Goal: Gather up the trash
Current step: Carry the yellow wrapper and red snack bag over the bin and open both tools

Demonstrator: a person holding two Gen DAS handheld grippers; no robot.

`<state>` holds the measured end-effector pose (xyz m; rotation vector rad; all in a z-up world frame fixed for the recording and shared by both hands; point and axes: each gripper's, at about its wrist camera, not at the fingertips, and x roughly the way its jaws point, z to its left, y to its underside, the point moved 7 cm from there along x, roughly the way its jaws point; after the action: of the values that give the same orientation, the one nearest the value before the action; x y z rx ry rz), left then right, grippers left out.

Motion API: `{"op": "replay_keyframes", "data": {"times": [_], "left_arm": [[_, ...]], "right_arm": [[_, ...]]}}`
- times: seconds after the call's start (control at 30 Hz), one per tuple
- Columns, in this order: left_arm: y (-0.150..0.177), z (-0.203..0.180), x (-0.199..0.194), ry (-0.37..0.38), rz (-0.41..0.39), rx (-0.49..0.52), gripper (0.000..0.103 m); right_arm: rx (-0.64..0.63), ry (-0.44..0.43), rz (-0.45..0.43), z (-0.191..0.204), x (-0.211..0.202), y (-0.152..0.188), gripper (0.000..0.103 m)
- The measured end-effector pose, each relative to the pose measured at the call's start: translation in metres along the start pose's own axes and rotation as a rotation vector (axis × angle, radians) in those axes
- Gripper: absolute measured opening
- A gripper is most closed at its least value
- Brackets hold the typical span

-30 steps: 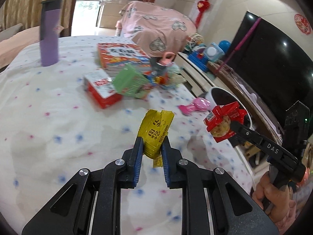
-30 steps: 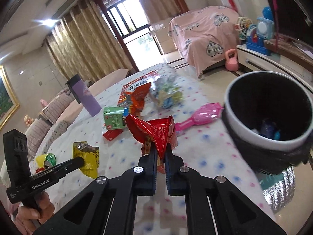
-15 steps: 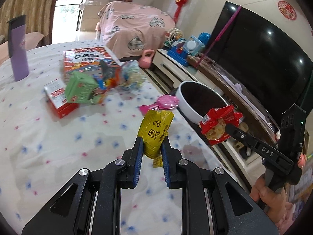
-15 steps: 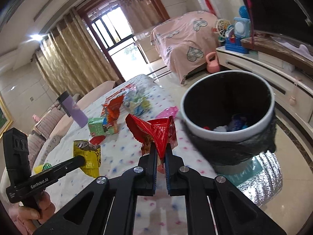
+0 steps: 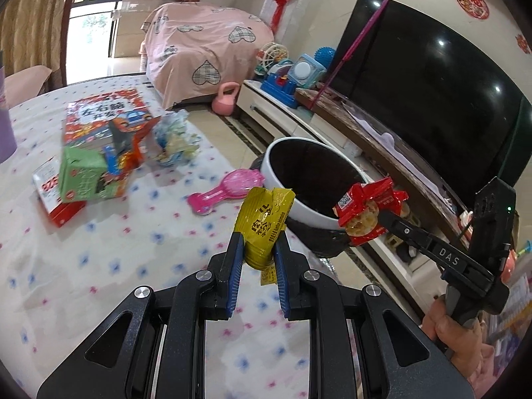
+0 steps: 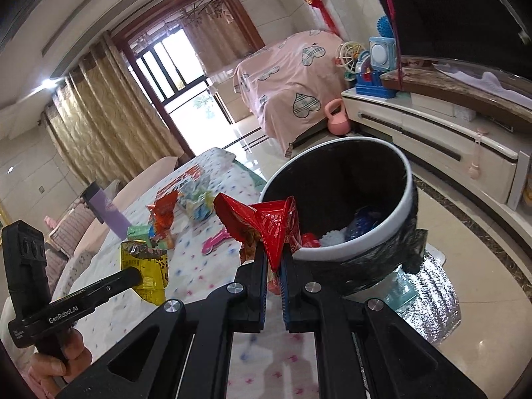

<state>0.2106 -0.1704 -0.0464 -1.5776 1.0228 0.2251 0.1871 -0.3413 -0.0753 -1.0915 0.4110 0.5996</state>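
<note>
My left gripper [image 5: 258, 249] is shut on a yellow snack wrapper [image 5: 266, 219] and holds it above the table's right edge. My right gripper [image 6: 273, 259] is shut on a red snack wrapper [image 6: 266, 222], close to the near rim of the white trash bin [image 6: 407, 196] with a black liner. The bin [image 5: 282, 184] stands on the floor beside the table and holds some trash [image 6: 359, 222]. In the left wrist view the red wrapper [image 5: 365, 209] hangs over the bin's right rim. In the right wrist view the yellow wrapper [image 6: 146, 266] is at the left.
On the dotted tablecloth [image 5: 99, 249] lie a pink brush [image 5: 226, 189], a green carton [image 5: 83, 173], a red-white box [image 5: 50, 193], a crumpled clear bag [image 5: 176, 136], an orange wrapper [image 6: 164, 209] and a picture book [image 5: 106, 116]. A purple bottle [image 6: 106, 209] stands far left. A TV cabinet [image 6: 432, 126] is right.
Both grippers have moved right toward the bin with their wrappers held. The bin is now larger and nearer in both views; the red wrapper has reached its rim.
</note>
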Motion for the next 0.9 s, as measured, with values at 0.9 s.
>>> {"op": "replay_keyframes", "data": {"times": [0.9], "left_arm": [[-0.061, -0.073, 0.088, 0.046, 0.036, 0.140, 0.018]], "right_arm": [[-0.014, 0.106, -0.014, -0.052, 0.027, -0.053, 0.007]]}}
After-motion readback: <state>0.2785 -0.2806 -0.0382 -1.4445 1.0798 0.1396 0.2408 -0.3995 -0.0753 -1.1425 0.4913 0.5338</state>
